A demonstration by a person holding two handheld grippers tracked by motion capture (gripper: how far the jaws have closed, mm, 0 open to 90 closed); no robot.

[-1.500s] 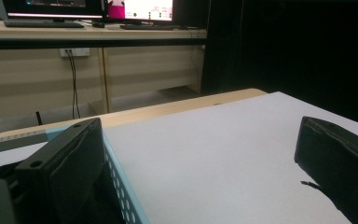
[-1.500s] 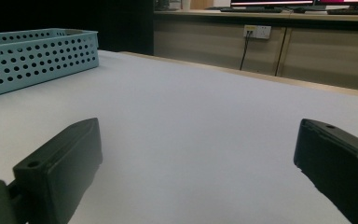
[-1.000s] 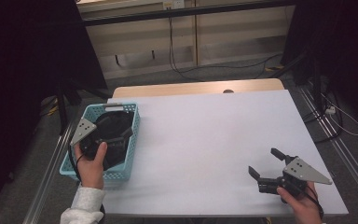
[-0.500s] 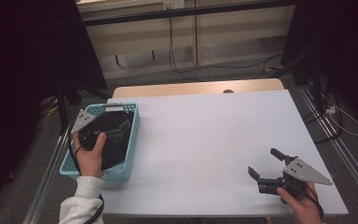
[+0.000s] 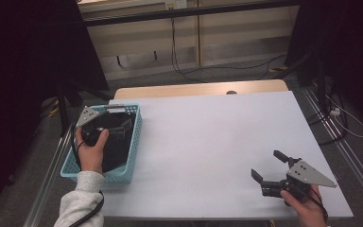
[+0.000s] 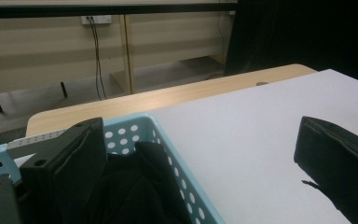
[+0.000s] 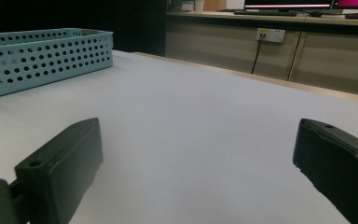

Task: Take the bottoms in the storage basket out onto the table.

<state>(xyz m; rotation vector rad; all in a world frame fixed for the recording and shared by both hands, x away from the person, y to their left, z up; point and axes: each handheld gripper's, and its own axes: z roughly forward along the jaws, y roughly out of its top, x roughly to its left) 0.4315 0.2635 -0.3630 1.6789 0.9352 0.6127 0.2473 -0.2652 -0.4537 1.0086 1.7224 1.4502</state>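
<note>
A light blue perforated basket [image 5: 134, 142] stands at the table's left edge with black cloth [image 5: 116, 151] heaped inside it. My left gripper [image 5: 119, 127] hovers over the basket, open, with nothing between its jaws. In the left gripper view, the left gripper [image 6: 200, 130] straddles the basket's right wall [image 6: 177, 154]: one jaw is above the black cloth [image 6: 135, 186], the other above the white table top [image 6: 242, 140]. My right gripper [image 5: 266, 163] rests low near the front right of the table, open and empty; in its own view the right gripper [image 7: 198, 128] faces bare white surface.
The white table top [image 5: 217, 137] has a wooden strip [image 5: 198, 89] along its far edge. The blue basket [image 7: 42, 56] sits far off at the upper left of the right gripper view. Cables, dark stands and cabinets lie beyond the table.
My left hand and gripper have shifted a little toward the far end of the basket and risen slightly. The right gripper has stayed still.
</note>
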